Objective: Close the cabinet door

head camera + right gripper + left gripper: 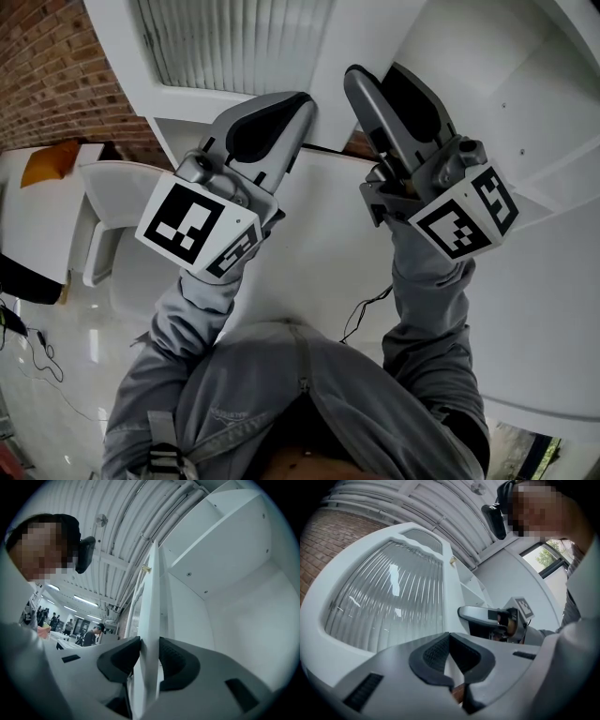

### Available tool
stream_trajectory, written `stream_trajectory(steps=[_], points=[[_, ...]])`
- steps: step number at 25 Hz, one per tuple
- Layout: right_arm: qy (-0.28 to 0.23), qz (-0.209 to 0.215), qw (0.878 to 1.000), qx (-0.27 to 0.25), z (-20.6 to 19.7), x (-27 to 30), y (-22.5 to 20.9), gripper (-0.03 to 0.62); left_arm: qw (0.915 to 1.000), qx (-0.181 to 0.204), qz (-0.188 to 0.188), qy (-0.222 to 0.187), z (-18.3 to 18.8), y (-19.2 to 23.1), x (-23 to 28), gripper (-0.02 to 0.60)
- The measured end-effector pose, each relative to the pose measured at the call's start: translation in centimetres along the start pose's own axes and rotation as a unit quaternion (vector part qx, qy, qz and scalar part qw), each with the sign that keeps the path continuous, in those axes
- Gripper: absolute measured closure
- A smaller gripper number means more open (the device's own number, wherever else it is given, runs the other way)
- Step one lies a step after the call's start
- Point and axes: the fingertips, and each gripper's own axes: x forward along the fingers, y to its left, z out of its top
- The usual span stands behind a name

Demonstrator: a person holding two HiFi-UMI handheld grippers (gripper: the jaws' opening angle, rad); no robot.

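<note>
The white cabinet door (234,42) has a ribbed glass panel (384,602) and stands open beside the cabinet's white interior (225,573). My right gripper (150,656) is shut on the door's free edge (152,597), with one dark pad on each face. In the head view the right gripper (375,75) points up at that edge. My left gripper (305,103) is just left of it, its tips against the door frame. The left gripper (450,637) is shut with nothing between its pads. The right gripper (464,614) shows past the door's edge there.
A shelf (220,531) crosses the cabinet interior high up. A brick wall (47,75) rises at the left. A white chair (103,225) and an orange object (47,159) stand below it, with cables (37,347) on the glossy floor. People (93,634) stand far off.
</note>
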Motion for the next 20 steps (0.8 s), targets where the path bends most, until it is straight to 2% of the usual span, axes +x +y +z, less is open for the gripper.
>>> stream_trajectory(steps=[15,20], points=[[-0.009,-0.039,0.999,-0.004,0.1,-0.5,-1.2,0.445,0.9998,0.010,-0.010,0.017,-0.2,-0.2,1.1,0.575],[-0.020,-0.067,0.997,-0.013,0.3,-0.8,-1.2,0.441,0.9997,0.009,-0.015,0.019,-0.1,-0.3,1.2,0.575]])
